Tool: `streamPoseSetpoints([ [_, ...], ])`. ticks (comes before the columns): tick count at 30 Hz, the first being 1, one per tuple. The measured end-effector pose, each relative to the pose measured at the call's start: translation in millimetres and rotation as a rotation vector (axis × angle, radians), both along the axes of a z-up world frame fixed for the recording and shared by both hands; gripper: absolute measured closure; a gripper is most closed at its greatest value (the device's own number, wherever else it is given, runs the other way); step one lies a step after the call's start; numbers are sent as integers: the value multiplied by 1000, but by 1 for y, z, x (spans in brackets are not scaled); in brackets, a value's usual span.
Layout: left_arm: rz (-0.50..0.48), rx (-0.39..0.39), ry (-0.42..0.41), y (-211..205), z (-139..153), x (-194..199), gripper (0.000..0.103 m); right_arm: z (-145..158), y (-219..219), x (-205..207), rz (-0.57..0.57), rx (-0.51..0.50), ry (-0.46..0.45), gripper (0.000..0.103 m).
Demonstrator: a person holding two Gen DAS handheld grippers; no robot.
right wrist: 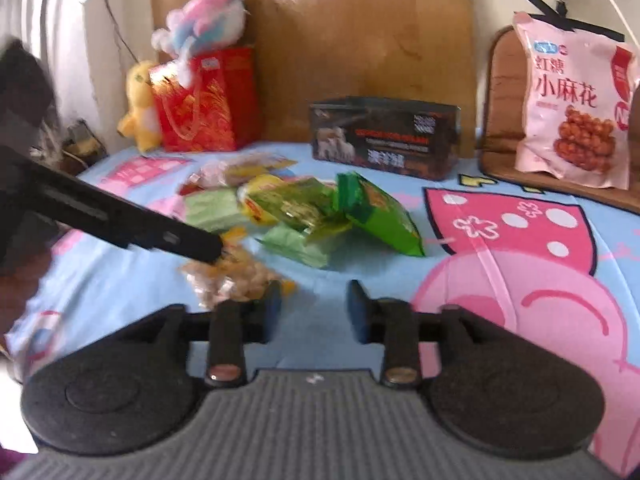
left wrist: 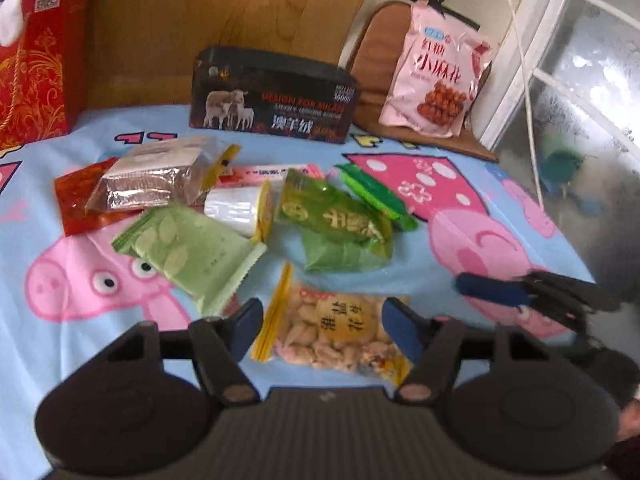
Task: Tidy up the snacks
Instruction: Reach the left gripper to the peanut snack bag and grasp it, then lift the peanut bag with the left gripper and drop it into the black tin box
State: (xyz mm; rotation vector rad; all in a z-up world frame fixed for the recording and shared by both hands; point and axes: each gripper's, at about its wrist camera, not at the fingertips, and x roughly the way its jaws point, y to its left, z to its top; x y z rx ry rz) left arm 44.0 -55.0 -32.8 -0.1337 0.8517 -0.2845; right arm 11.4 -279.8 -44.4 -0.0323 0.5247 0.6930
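Observation:
A clear packet of peanuts [left wrist: 336, 332] with a yellow zip edge lies flat on the cartoon-pig bedsheet [left wrist: 400, 272]. My left gripper [left wrist: 324, 320] is open around it, one blue pad just off each side edge. The right wrist view shows that packet [right wrist: 236, 276] under the left gripper's dark finger [right wrist: 192, 244]. My right gripper [right wrist: 314, 300] is open over bare sheet with nothing between its pads; its blurred blue finger [left wrist: 488, 290] shows right of the peanuts. Behind lies a loose pile: a pale green packet [left wrist: 188, 252], green packets [left wrist: 336, 220], a silvery packet [left wrist: 152, 180] and a red one [left wrist: 80, 200].
A black box with sheep on it [left wrist: 272, 100] stands at the back by the wooden headboard. A big pink snack bag [left wrist: 432, 80] leans on a brown cushion at the right. A red gift bag [right wrist: 204, 100] and plush toys [right wrist: 140, 108] fill the back left corner.

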Motion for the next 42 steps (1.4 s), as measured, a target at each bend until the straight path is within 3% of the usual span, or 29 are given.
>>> streamPoseSetpoints([
  [2,-13,2,19,-1,-6,5,37,1,3,-11,41,13,-16,37],
  [5,-32,5,27,-5,-11,5,41,-5,24,-24,95,-47,-61,37],
  [8,-44,6,31,-10,-11,0,52,-20,48,-17,104,-112,-24,47],
  [9,-39,-3,36,-10,-9,-3,58,-20,49,-15,88,-101,-37,57],
  [11,-20,-31,48,-8,1,-8,60,-16,47,-10,97,-73,-17,64],
  [13,-20,-34,-8,-10,24,-13,60,-7,39,-9,99,-24,-13,66],
  [15,-23,-20,-81,-13,49,-9,60,10,35,-8,95,9,-67,66],
  [19,5,16,-215,-20,98,41,59,51,33,25,70,40,-181,66],
  [23,63,18,-248,-19,115,128,57,84,42,107,30,56,-217,66],
  [28,140,11,-179,-12,88,214,57,81,67,208,-2,-2,-166,66],
  [32,191,7,-148,-6,59,250,52,63,83,251,-19,-51,-126,65],
  [34,196,1,-147,3,56,257,54,57,86,263,-22,-66,-126,61],
  [35,204,0,-164,12,58,256,53,56,84,265,-25,-57,-126,54],
  [37,276,15,-246,30,66,248,46,58,69,264,-54,-1,-144,52],
  [39,378,47,-270,50,65,250,41,59,44,260,-138,98,-148,46],
  [42,445,19,-145,73,42,266,43,52,10,269,-244,204,-66,45],
])
